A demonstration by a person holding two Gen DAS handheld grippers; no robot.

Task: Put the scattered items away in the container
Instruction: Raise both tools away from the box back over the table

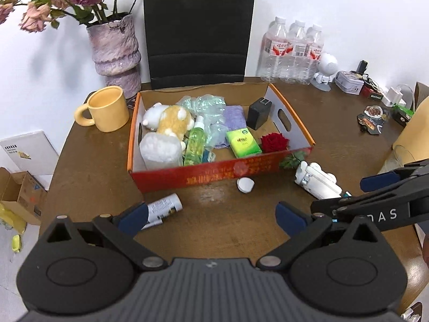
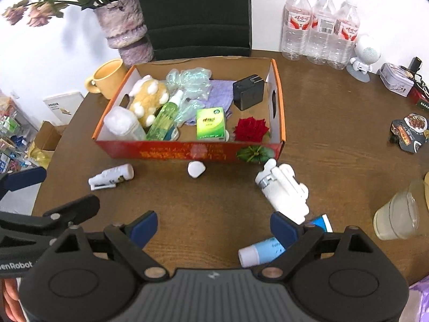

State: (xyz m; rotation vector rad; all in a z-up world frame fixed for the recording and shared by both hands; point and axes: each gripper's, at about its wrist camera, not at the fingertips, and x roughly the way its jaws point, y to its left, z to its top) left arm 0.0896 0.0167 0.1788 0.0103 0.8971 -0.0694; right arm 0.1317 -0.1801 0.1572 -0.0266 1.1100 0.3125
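Both the left hand-held gripper [image 1: 211, 216] and right hand-held gripper [image 2: 213, 226] gape wide, empty. A small white pebble-shaped case [image 2: 196, 169] lies at twelve o'clock, before the red cardboard box [image 2: 171, 151] on the brown wooden bench [image 2: 335, 123].

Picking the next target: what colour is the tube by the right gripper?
Light blue with a white cap, clearest in the right wrist view.

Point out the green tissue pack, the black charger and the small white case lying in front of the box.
green tissue pack [image 2: 210, 123]: right wrist view, middle of its top face.
black charger [image 1: 258, 116]: left wrist view, centre of its front face.
small white case [image 2: 196, 169]: right wrist view, middle of its lid.
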